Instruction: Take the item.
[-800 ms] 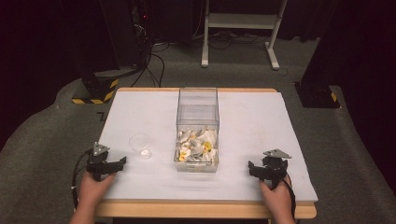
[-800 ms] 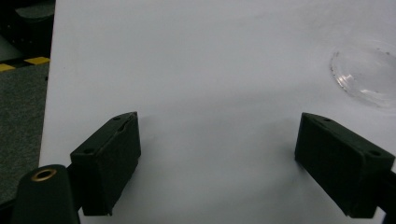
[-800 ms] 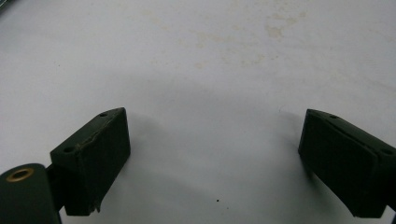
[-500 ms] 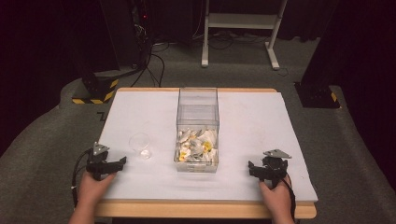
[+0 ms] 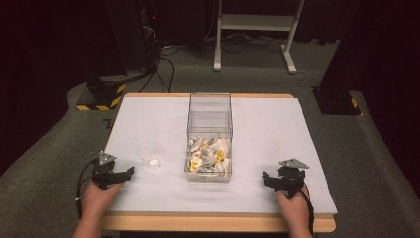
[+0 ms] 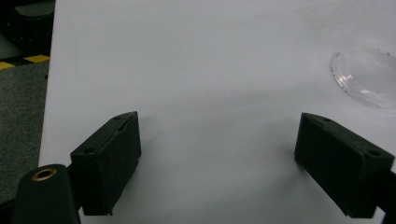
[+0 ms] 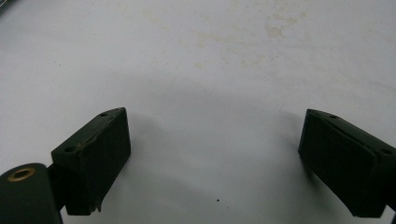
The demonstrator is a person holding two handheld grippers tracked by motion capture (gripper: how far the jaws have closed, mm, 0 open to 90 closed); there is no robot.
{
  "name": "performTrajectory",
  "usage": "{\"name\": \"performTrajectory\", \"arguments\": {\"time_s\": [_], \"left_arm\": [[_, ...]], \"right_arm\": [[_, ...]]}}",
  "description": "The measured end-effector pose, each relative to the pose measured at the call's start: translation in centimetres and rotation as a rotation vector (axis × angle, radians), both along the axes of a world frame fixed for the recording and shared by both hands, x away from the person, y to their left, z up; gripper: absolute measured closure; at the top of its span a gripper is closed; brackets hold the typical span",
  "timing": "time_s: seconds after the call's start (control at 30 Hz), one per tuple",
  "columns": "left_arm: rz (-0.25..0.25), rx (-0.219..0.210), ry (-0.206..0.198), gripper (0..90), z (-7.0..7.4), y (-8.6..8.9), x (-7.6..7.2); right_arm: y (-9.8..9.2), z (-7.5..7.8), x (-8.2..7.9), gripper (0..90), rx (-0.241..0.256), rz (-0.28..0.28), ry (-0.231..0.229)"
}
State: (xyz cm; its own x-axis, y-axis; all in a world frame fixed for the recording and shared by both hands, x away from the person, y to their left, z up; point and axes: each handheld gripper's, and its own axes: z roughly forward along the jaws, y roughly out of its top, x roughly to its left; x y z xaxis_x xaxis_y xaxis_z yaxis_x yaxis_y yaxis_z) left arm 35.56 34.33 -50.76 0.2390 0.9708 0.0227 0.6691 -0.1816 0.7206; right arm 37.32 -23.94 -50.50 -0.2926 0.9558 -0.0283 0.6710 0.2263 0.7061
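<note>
White bench (image 5: 277, 129), covered edge to edge, wooden lip along the near side. Carries a tall clear box (image 5: 209, 106) at mid-width, long axis running straight away from the person, far half bare, near half heaped.

Left gripper (image 5: 130, 171) low on the near left of the bench, held in a hand (image 5: 101, 196), jaws aimed inward toward the box. In the left gripper view (image 6: 217, 135): jaws wide apart, nothing between them but bare white surface.

Right gripper (image 5: 266, 177) mirrored on the near right, also hand-held (image 5: 292, 210), jaws aimed inward. In the right gripper view (image 7: 215, 135): jaws wide apart too, nothing gripped, faintly stained bench ahead.

Small clear cup (image 5: 149, 154) upright on the bench, between the left gripper and the box, near the gripper and apart from the box's left wall. Looks empty, though too small to be sure. Round, so no long axis to line up with.

Key relation: lies ahead of the left jaws and off to their right, showing at the right edge of the left gripper view (image 6: 366, 77), outside the span of the jaws. Well apart from the right gripper, with the box in between. Left side clearly nearer; likely needs a swing rightward and forward to bracket the rim.

White and yellow pieces (image 5: 208, 156) piled in the near half of the box, about equally far from either gripper, reachable from above only.
</note>
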Motion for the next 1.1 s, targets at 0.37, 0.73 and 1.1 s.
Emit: {"name": "performTrajectory", "arguments": {"time_s": [0.37, 0.73, 1.1], "left_arm": [[-0.027, 0.004, -0.001, 13.2, 0.2, -0.4, -0.4], [-0.065, -0.021, -0.031, 13.3, 0.8, -1.1, -1.4], [-0.1, -0.03, -0.064, 13.8, 1.8, -2.0, -1.9]], "right_arm": [[-0.1, 0.0, 0.0, 9.0, 0.004, 0.003, 0.002], [0.0, 0.0, 0.0, 9.0, 0.003, 0.002, 0.001], [0.0, 0.0, 0.0, 9.1, 0.003, 0.0, 0.0]]}}
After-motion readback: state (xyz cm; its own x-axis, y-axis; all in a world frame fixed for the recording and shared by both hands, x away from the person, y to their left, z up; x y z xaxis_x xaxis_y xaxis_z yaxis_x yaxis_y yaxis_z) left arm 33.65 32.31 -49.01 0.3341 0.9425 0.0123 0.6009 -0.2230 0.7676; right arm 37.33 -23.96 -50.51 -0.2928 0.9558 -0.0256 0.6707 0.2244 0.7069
